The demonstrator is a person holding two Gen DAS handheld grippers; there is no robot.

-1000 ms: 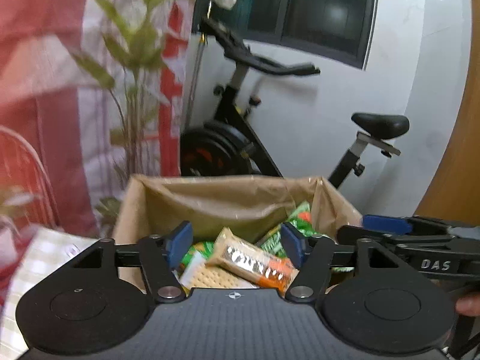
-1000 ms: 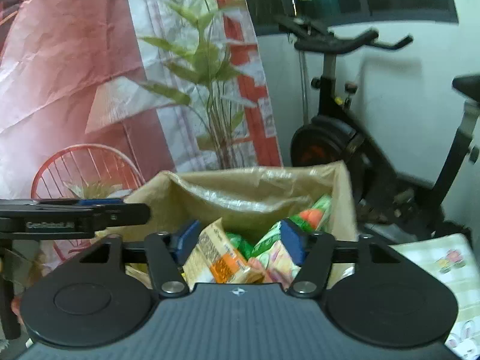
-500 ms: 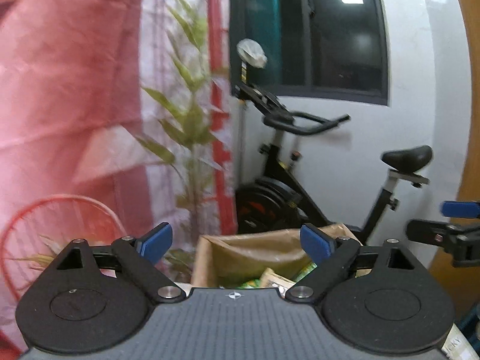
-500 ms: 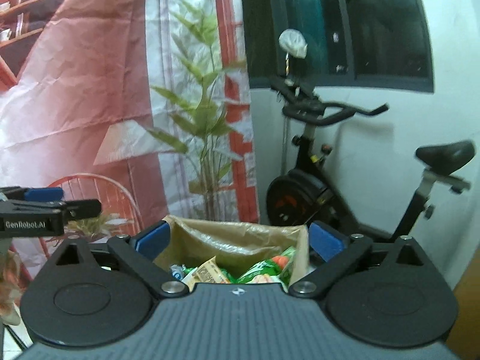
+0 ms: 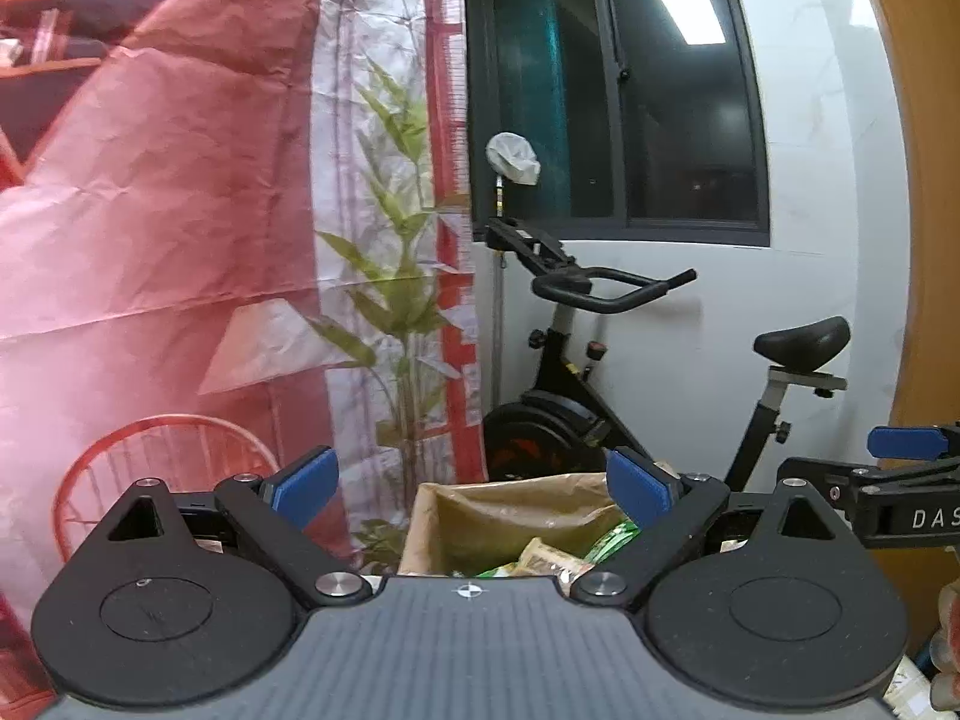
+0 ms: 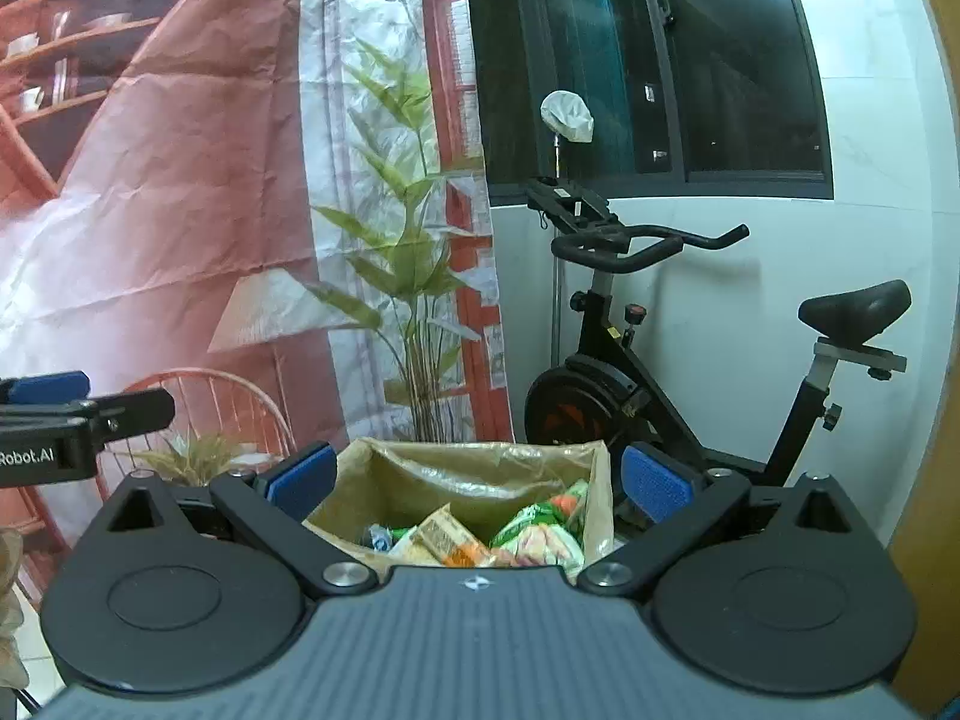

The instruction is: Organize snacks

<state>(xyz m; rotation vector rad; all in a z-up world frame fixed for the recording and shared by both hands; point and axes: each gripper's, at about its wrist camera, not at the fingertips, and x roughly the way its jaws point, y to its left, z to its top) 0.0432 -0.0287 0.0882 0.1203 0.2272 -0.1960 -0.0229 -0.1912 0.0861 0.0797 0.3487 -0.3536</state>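
Where brown box gapes, bright crinkled snack packets.

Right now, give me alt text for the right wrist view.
The open, empty right gripper hangs above a brown paper bag holding snack packets. An exercise bike stands behind it, a leafy plant to the left, and the left gripper pokes in at the left edge.

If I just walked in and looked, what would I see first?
Probably the big black exercise bike against the white wall on the right, under a dark window. To its left hangs a wrinkly red backdrop with a leafy green plant in front. Low in the middle, a brown box is full of colourful snacks, with the open right gripper and left gripper near it.
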